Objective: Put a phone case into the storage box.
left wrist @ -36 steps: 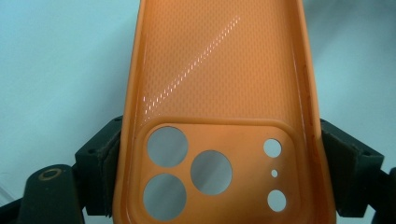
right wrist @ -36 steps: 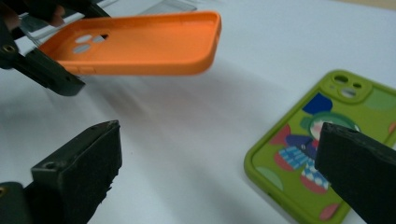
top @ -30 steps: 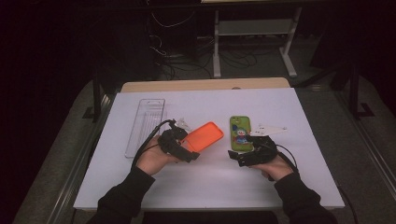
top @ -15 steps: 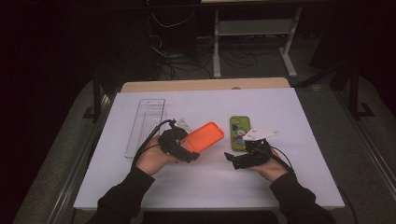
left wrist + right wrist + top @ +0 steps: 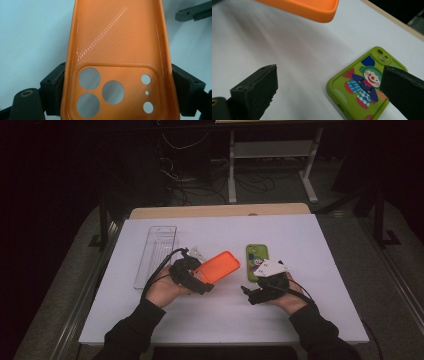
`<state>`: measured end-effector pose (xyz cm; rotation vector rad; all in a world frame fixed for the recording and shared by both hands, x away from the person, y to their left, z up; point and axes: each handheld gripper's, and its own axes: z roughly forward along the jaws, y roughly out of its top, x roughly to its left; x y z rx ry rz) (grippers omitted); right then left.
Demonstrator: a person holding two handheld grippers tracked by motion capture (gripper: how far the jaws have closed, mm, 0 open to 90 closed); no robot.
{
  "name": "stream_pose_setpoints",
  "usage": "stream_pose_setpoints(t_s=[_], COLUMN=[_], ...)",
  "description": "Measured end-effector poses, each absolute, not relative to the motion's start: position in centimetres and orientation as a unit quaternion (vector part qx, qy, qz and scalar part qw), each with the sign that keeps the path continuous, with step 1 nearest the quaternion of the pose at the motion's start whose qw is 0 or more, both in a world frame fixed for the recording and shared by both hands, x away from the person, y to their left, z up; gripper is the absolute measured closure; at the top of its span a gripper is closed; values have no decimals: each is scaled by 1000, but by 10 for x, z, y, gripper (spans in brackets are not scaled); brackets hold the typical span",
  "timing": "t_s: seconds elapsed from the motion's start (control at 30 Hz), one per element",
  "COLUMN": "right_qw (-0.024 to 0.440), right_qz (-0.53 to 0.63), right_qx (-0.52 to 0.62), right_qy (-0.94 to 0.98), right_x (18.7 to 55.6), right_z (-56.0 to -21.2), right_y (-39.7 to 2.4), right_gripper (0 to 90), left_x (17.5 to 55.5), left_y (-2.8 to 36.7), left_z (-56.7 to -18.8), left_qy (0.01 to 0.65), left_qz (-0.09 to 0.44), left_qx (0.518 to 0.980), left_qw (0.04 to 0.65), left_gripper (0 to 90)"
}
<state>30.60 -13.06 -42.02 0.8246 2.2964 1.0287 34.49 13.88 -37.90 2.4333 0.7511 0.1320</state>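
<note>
Green phone case (image 5: 364,82) bears clown print.

There are two phone cases on the white table (image 5: 320,320). One is an orange phone case (image 5: 218,266), which has five round holes at its camera end, three large and two small, plus one tiny pinhole, as the left gripper view shows. The other is a green phone case (image 5: 256,257) with one clown picture on its back; it lies just to the right of the orange one. One clear plastic tray (image 5: 156,255) lies to the left of the orange case. Two grippers are there, the left gripper (image 5: 200,280) at the orange case and the right gripper (image 5: 248,295) below the green one.
</note>
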Motion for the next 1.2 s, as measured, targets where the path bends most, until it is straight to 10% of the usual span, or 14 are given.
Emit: stream_pose_setpoints(t_s=[1.2], right_qw=[460], right_qz=[273], right_qx=[130], right_qy=[835], right_x=[291], right_z=[-425], right_y=[-112], right_gripper=[0], left_x=[346], left_y=[138], left_z=[-380], left_qy=[278], left_qz=[53], left_qx=[912], left_qw=[296], left_gripper=[160])
